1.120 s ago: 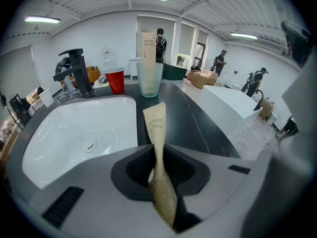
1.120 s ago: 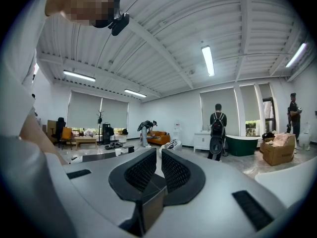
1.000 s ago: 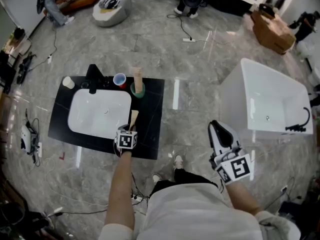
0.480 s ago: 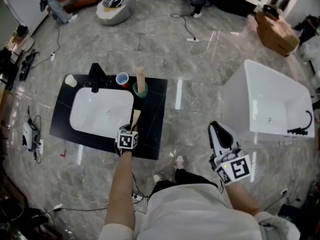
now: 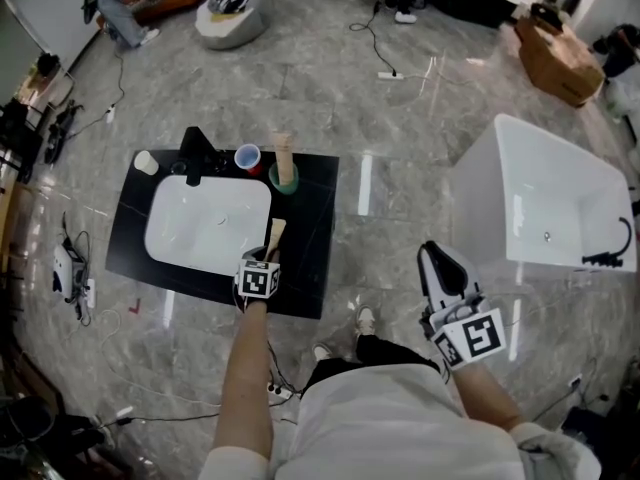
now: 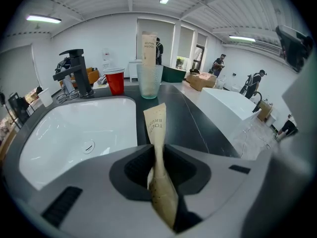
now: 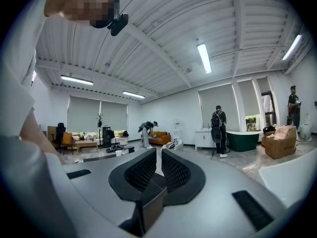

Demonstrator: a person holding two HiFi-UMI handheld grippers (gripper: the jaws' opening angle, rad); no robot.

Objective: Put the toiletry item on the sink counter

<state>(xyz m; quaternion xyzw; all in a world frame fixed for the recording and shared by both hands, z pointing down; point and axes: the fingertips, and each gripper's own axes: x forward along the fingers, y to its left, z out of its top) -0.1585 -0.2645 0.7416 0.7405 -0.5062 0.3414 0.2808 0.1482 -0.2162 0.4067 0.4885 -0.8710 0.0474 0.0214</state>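
Observation:
My left gripper (image 5: 266,258) hovers over the front of the black sink counter (image 5: 312,218), just right of the white basin (image 5: 205,223). A brown paper toothbrush packet (image 5: 274,233) stands pinched edge-on between its jaws, which are opening slightly. In the left gripper view the packet (image 6: 156,133) juts forward from the left gripper (image 6: 157,158) over the counter (image 6: 185,120) beside the basin's rim. My right gripper (image 5: 440,260) hangs off to the right above the floor. In its own view the right gripper (image 7: 159,170) is shut and holds nothing.
At the counter's back stand a black faucet (image 5: 193,148), a red cup (image 5: 246,157), a green-tinted cup with a tall tube (image 5: 284,173) and a white paper cup (image 5: 146,162). A white bathtub (image 5: 545,203) stands at the right. Cables (image 5: 80,288) lie on the floor at the left.
The left gripper with the packet has stayed at the basin's front right edge; only the head view has shifted a little. The right gripper has not moved.

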